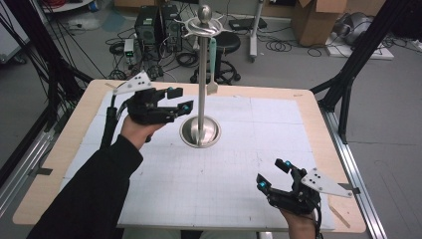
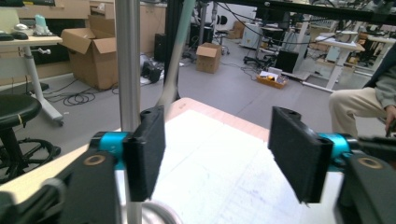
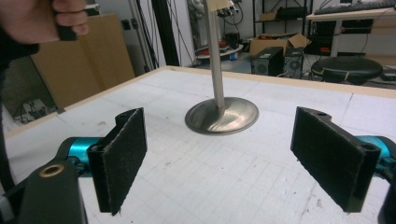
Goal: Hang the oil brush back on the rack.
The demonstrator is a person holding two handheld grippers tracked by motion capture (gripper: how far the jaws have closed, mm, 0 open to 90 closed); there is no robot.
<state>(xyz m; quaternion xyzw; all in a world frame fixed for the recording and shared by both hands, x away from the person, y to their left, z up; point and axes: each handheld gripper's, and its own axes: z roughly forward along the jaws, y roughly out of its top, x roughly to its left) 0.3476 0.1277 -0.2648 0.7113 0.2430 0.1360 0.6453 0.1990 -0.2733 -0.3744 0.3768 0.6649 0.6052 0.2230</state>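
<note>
Two open grippers, one spatula left on the rack

Both sets of jaws are spread wide w/ nothing between the pads. In the left gripper view our left gripper (image 2: 217, 156) has its black pads well apart, and the polished steel pole (image 2: 127, 65) rises just behind its left pad; we can't tell if pad and pole touch. The right gripper (image 3: 238, 158) is equally wide open, hovering over the white gridded mat (image 1: 234, 164), aimed at the pole's round steel dish base (image 3: 222, 115) from well back.

Moving outward: the thing we judge we're after is the pale mint-green spatula w/ a cream blade (image 1: 212, 67), hanging off the curled hook ring below the ball finial at the top of the stand (image 1: 201, 74). It dangles on the far side of the pole, blade end just above the table's far edge in the high view. In the left gripper view a pale slanted handle (image 2: 175, 51) runs up beside the pole, prob. the same spatula.

How we'd do the reach well:
- Raise the left gripper & swing round the pole, not through it.
- Centre the handle between the pads, approx mid-handle, before closing.
- Close square on the flat sides so it won't twist.
- Lift up off the hook first, then pull away; dragging sideways could rock the stand.
- Keep the right gripper ready near the base to steady it.
</note>
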